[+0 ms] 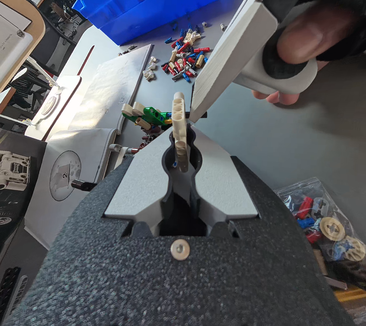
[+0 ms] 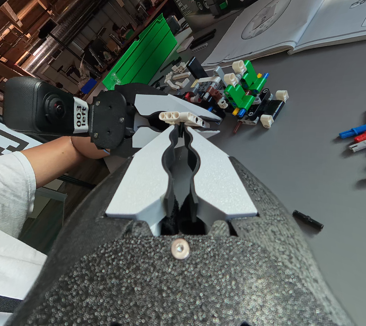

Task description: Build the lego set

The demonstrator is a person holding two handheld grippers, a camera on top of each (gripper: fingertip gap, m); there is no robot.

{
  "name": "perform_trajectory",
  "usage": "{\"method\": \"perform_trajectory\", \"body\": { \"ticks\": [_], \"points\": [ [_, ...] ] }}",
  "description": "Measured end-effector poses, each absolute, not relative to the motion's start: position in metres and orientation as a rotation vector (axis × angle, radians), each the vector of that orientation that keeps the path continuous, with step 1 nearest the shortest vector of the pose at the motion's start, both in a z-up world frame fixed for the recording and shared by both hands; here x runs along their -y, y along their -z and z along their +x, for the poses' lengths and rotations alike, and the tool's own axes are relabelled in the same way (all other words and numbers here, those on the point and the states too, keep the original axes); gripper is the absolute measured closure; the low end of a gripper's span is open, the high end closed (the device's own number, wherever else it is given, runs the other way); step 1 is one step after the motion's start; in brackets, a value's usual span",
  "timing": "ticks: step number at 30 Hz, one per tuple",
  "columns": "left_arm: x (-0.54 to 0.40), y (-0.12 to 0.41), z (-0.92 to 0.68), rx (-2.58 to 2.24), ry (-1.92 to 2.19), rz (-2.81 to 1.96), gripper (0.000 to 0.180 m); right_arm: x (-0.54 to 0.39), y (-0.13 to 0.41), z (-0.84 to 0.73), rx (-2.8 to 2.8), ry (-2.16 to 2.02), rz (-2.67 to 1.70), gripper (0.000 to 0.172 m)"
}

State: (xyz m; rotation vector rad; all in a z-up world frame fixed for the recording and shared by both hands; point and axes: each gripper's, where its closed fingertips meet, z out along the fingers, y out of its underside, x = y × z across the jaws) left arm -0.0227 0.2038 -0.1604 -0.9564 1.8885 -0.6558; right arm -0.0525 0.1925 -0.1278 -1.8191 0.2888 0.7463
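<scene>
White beam (image 1: 179, 122) juts lengthwise beyond left hand-held gripper (image 1: 181, 134).

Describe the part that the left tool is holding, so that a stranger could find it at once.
On the grey table, look beside the green-and-black model, where the two tools meet. The left tool grips a white beam pierced by a row of round holes. Unlike the loose pieces around it, it is held above the table.

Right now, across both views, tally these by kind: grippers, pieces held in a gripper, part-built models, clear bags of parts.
Grippers: 2, the left gripper and the right gripper
Held pieces: 2, a white beam in the left and a small black piece in the right
Part-built green model: 1
Clear bag of parts: 1
Total: 6
</scene>
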Motion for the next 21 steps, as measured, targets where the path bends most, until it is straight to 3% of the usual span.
{"method": "perform_trajectory", "body": {
  "ticks": [21],
  "points": [
    [-0.2044,0.1656,-0.0229,-1.924,0.664,-0.982,0.175,-0.1935,0.1320,-0.0518,-0.290,-0.731,-1.847,0.168]
  ]
}}
